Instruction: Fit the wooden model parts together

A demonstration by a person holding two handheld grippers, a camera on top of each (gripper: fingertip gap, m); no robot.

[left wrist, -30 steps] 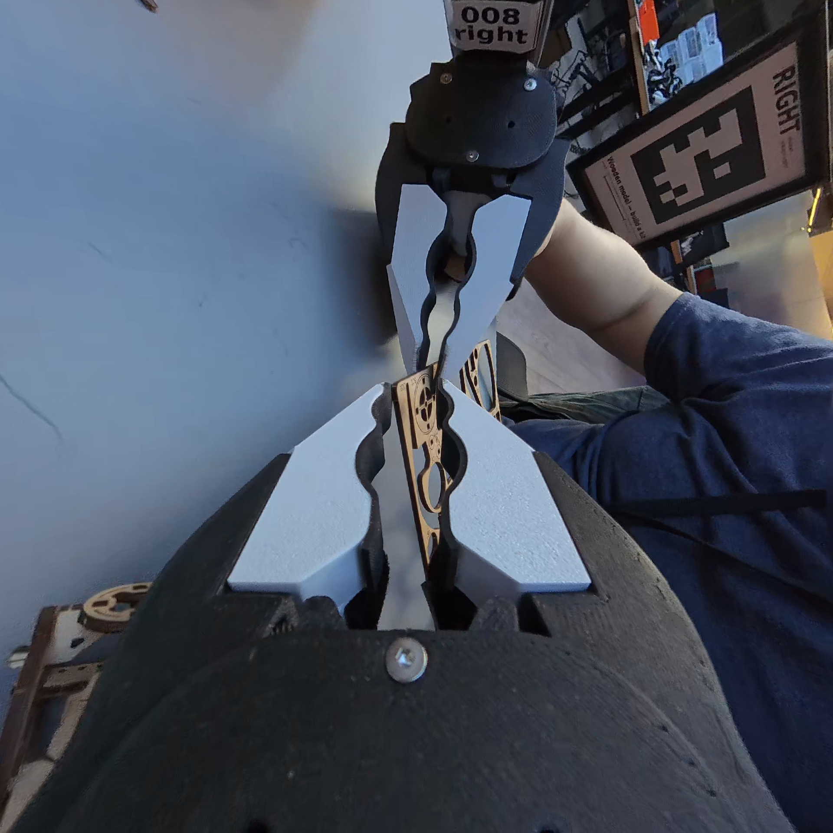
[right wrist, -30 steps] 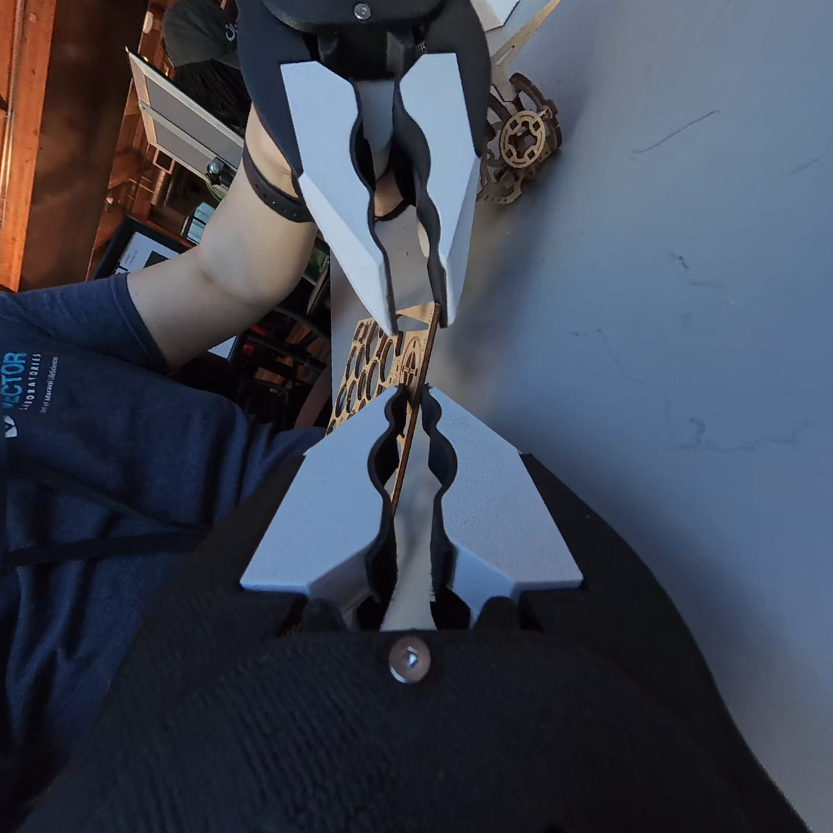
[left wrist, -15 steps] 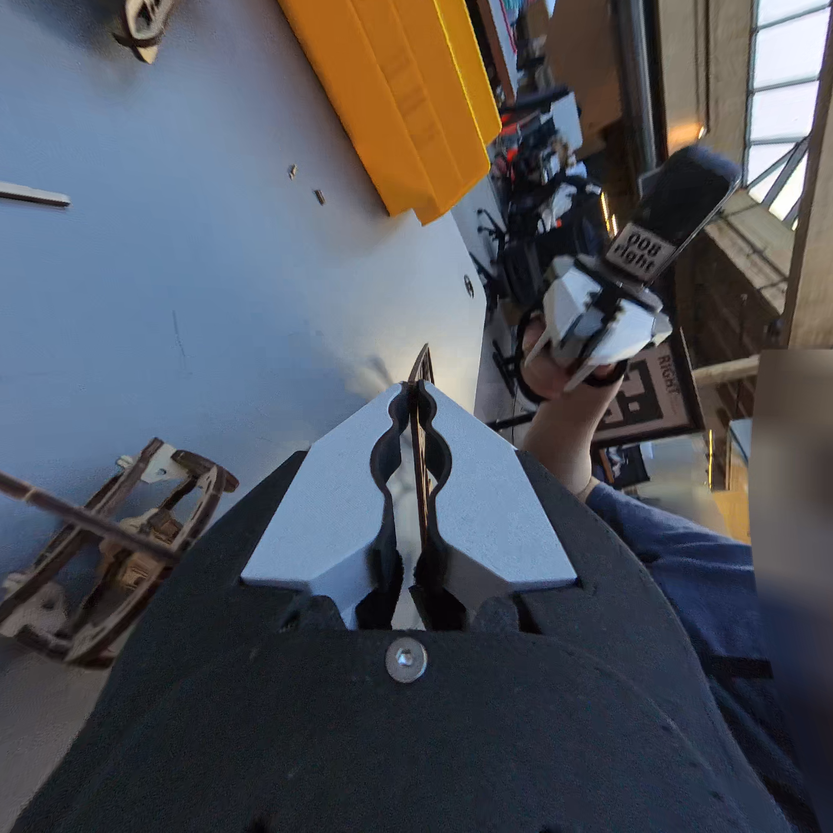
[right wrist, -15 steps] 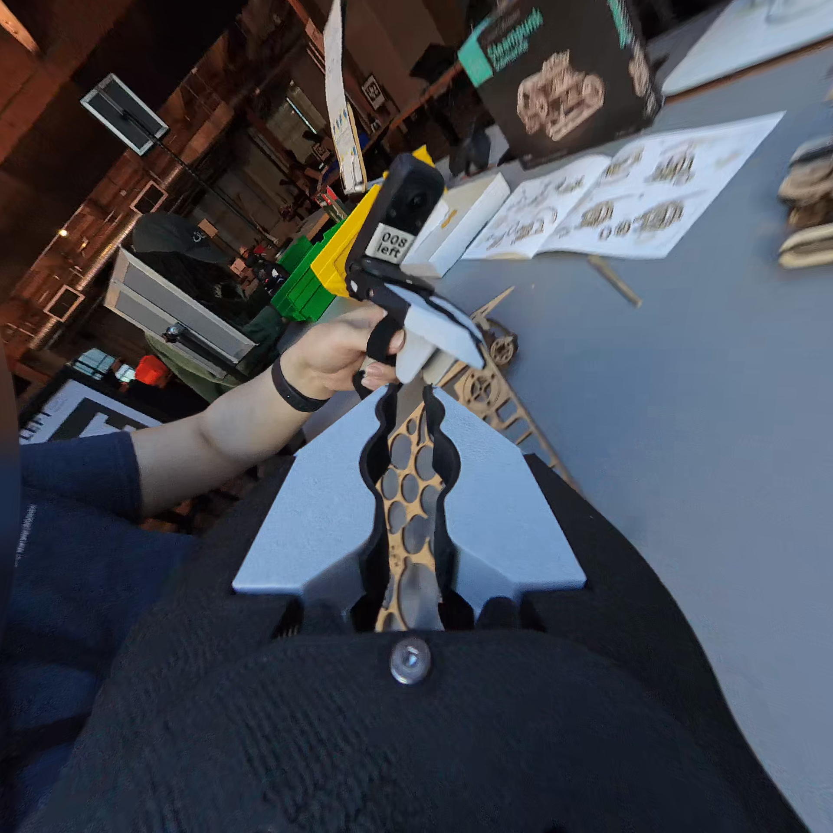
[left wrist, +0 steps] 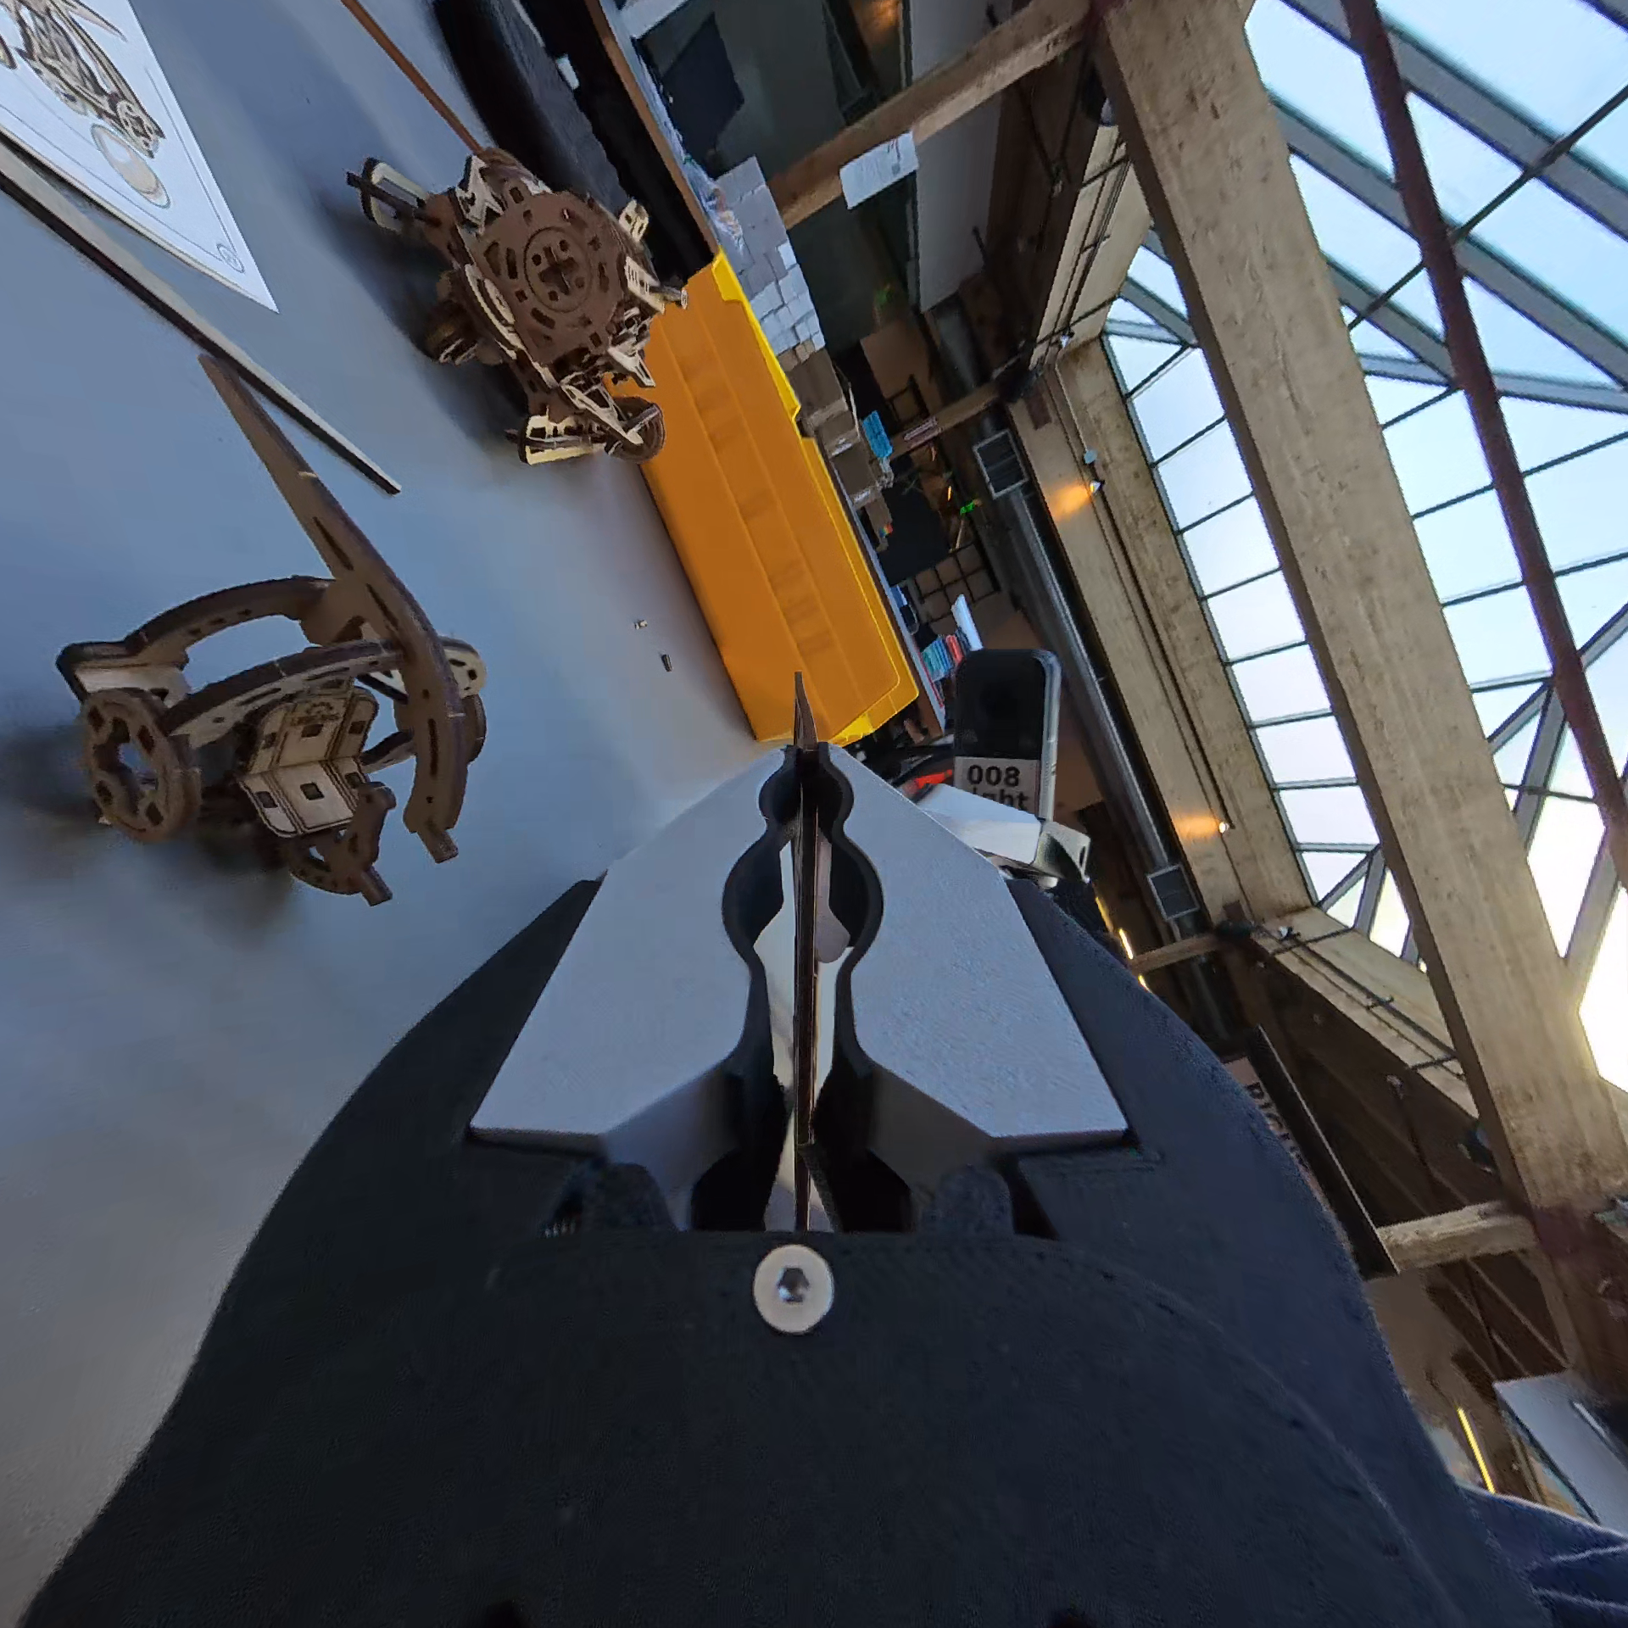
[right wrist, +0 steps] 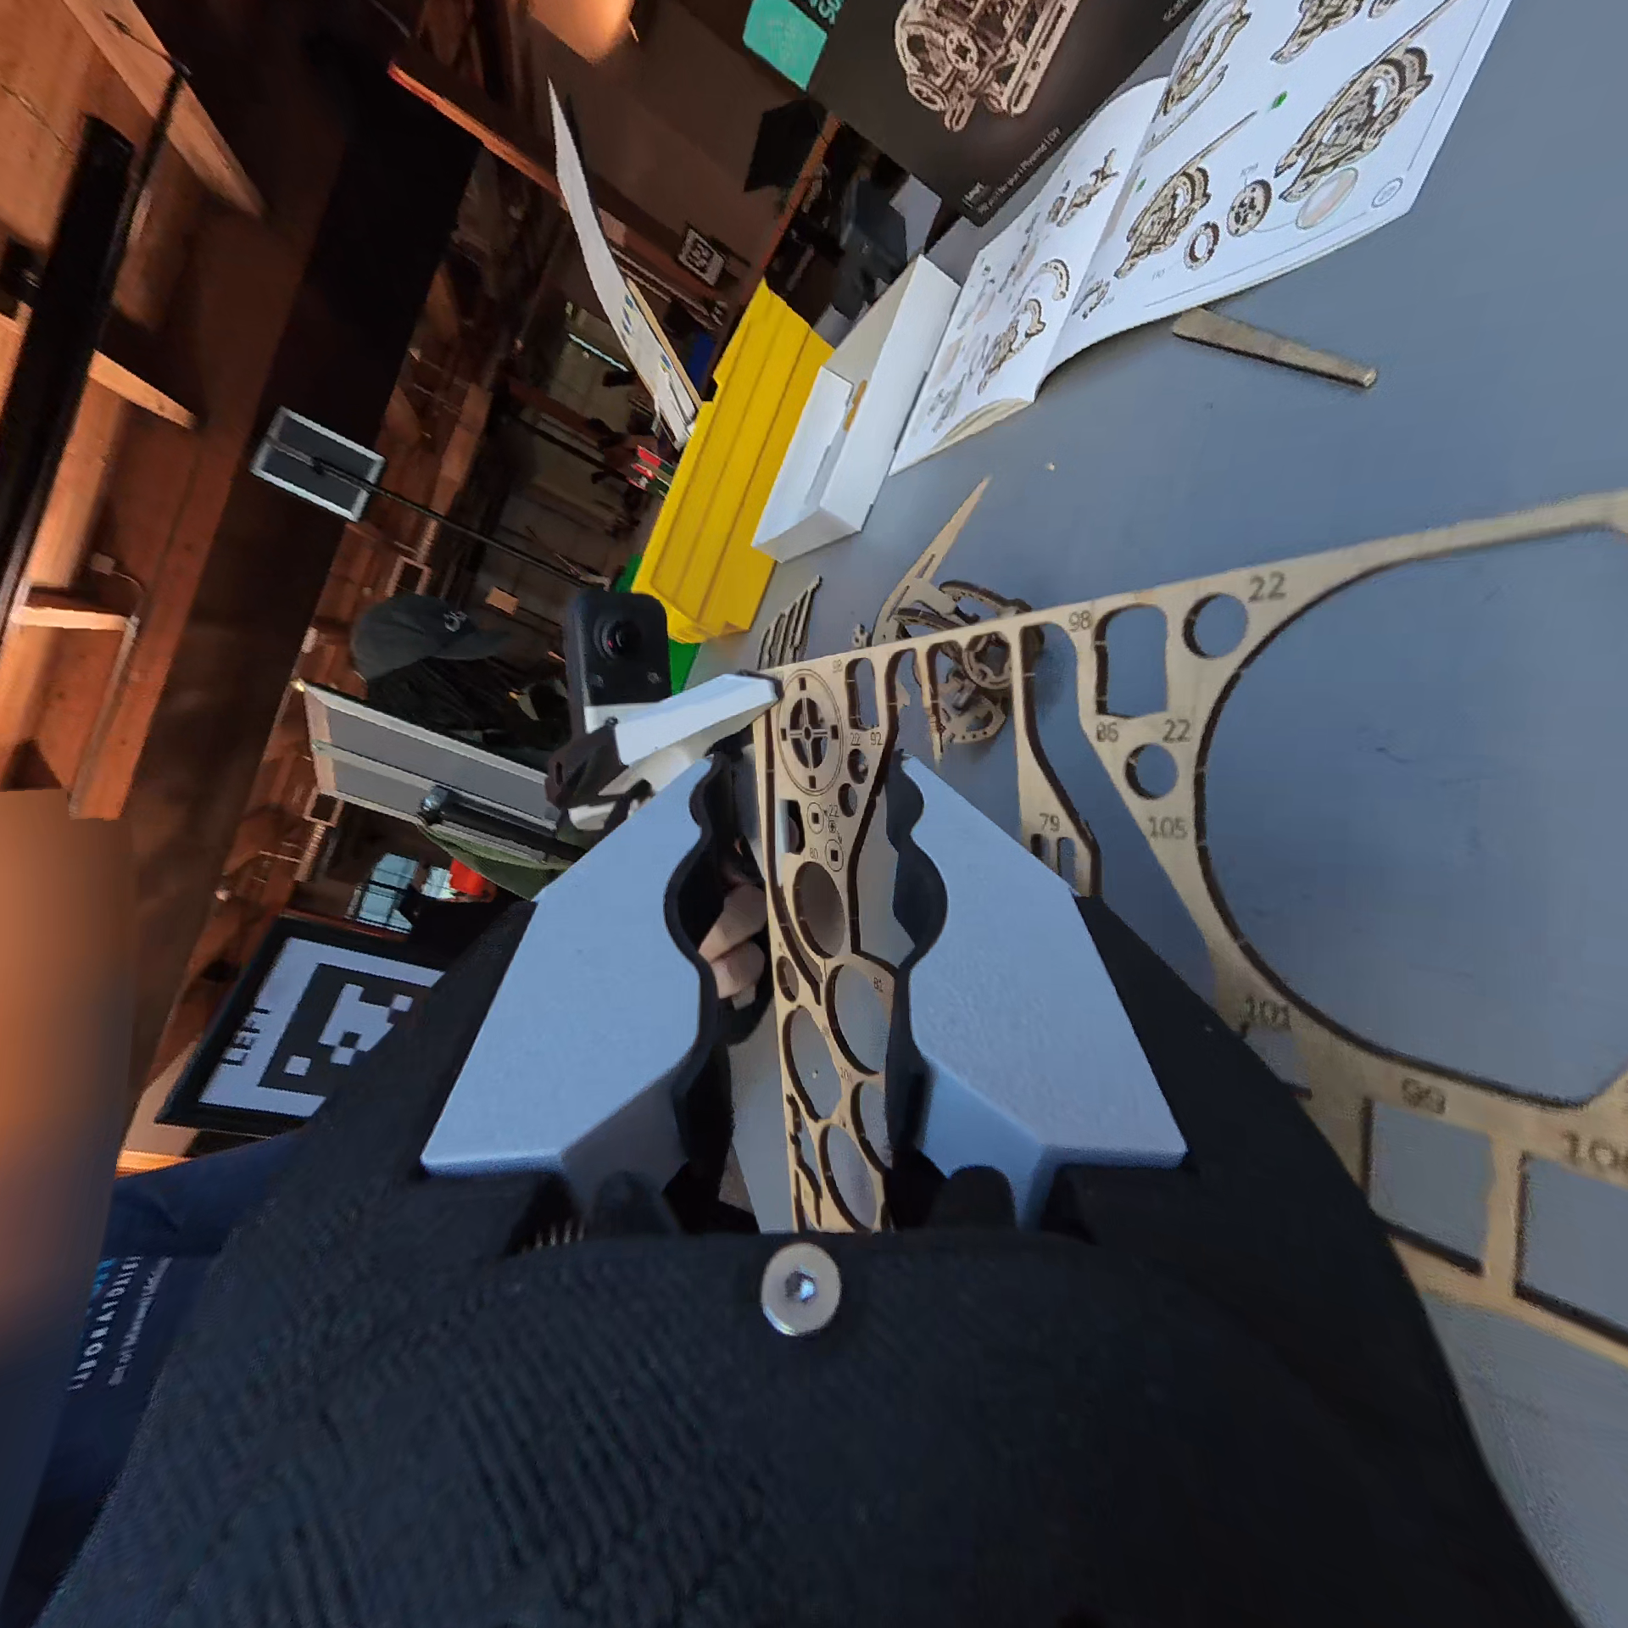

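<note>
A thin laser-cut wooden parts sheet with many cut-outs is held above the grey table. My left gripper is shut on it; the sheet shows edge-on between its fingers. In the right wrist view the left gripper clamps the sheet's far corner. My right gripper has its jaws apart; a strip of the sheet passes between them, near the right finger, with a gap on the left. A partly built wooden model stands on the table.
A second wooden assembly and a yellow bin lie farther back. An open instruction booklet, a white box, a dark product box and a loose wooden strip sit on the table. A person's hand shows behind the fingers. Only a small space, under 4 cm, lies between the two pairs of fingers.
Both grippers have swung round from facing each other tip to tip. The right gripper's jaws have opened wider around the sheet. The left gripper stays clamped on it.
</note>
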